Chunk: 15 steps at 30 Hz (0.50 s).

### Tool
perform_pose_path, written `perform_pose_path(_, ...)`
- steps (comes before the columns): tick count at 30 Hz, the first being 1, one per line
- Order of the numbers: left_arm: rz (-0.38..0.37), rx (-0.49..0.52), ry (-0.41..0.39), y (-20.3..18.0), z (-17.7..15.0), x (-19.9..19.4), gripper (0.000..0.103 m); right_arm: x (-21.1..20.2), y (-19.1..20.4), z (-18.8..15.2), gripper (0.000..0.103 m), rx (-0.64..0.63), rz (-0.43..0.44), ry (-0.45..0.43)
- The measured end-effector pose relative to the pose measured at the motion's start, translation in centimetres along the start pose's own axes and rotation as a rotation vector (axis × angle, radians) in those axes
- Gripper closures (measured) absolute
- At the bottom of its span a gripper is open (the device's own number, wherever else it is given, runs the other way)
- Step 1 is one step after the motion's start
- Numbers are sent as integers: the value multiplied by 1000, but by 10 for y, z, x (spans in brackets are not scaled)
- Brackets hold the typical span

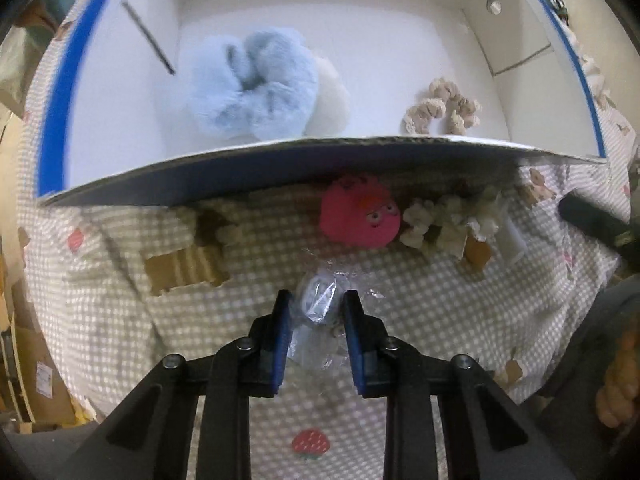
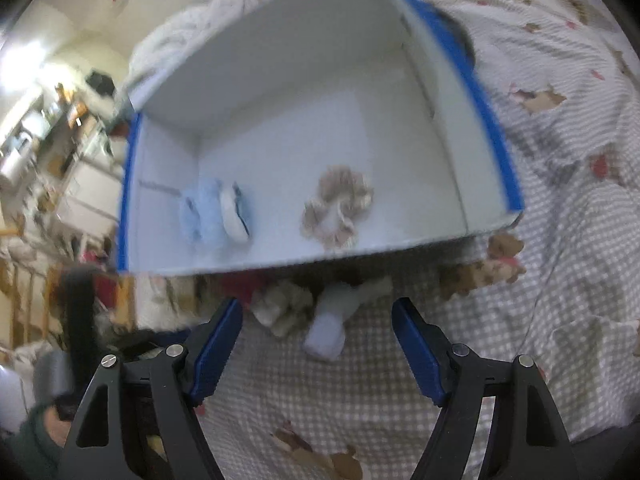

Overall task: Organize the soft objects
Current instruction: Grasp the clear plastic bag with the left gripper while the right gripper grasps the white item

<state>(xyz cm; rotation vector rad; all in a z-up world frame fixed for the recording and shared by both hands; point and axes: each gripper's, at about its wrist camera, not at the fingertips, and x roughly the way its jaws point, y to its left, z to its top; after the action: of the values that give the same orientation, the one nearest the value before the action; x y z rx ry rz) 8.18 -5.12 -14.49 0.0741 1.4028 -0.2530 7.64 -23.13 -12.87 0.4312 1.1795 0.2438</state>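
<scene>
A white box with blue edges [image 1: 256, 156] lies on a checked bedsheet. Inside it are a fluffy blue scrunchie [image 1: 252, 84], a cream fluffy piece [image 1: 330, 100] and a beige frilly scrunchie [image 1: 440, 108]. In front of the box lie a pink plush toy [image 1: 360, 216] and a cream scrunchie [image 1: 448, 220]. My left gripper [image 1: 316, 312] points down, its pads against a small pale blue item in clear plastic wrap [image 1: 318, 302]. My right gripper [image 2: 316, 336] stands open above a pale blue soft item [image 2: 326, 332], beside the cream scrunchie [image 2: 284, 308]. The right view also shows the box [image 2: 280, 264] holding the blue scrunchie [image 2: 208, 212] and the beige scrunchie [image 2: 340, 204].
The bedsheet [image 1: 160, 320] is printed with bears and strawberries. A person's hand [image 1: 616, 392] shows at the right edge of the left wrist view, under a dark object [image 1: 592, 224]. Cluttered shelves [image 2: 48, 152] stand to the left beyond the bed.
</scene>
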Motion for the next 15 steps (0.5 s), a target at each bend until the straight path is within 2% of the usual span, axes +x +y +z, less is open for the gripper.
perform_pose_path(4, 3, -41, -34, 13, -7, -11, 80, 26, 8, -3, 25, -44, -63, 97)
perform_pose_path(7, 17, -62, -44, 26, -8, -19, 80, 36, 17, -6, 27, -97, -113, 115)
perform_pose_path(9, 27, -57, -56, 33, -7, -25, 80, 42, 21, -5, 44, -122, -136, 124)
perform_pose_path(12, 28, -48, -70, 31, -7, -33, 80, 49, 20, -6, 64, -129, -147, 143)
perform_pose_path(15, 38, -42, -82, 26, -4, -36, 80, 47, 18, -3, 68, -109, -141, 129)
